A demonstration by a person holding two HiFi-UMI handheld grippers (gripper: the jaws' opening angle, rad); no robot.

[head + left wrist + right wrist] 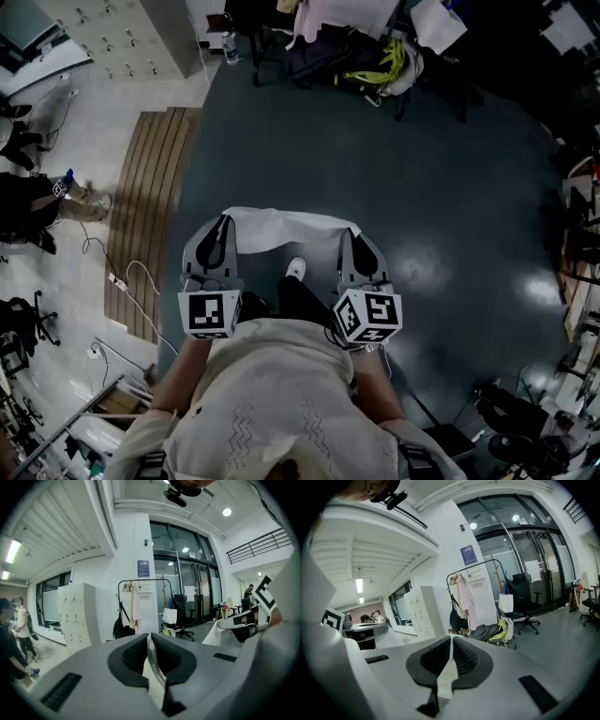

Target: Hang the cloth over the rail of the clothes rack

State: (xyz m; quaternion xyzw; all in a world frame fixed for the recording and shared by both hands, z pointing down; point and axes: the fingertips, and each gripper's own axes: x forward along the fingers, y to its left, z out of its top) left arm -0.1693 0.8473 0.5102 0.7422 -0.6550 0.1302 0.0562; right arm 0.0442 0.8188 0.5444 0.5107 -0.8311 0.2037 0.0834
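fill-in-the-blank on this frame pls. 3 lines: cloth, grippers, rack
1. The cloth stretched in front of the person is ____ in colour.
2. The left gripper and the right gripper are each ____ on an edge of the cloth.
3. In the left gripper view, the clothes rack stands to the ____ of the lockers.

Missing words: white; shut; right
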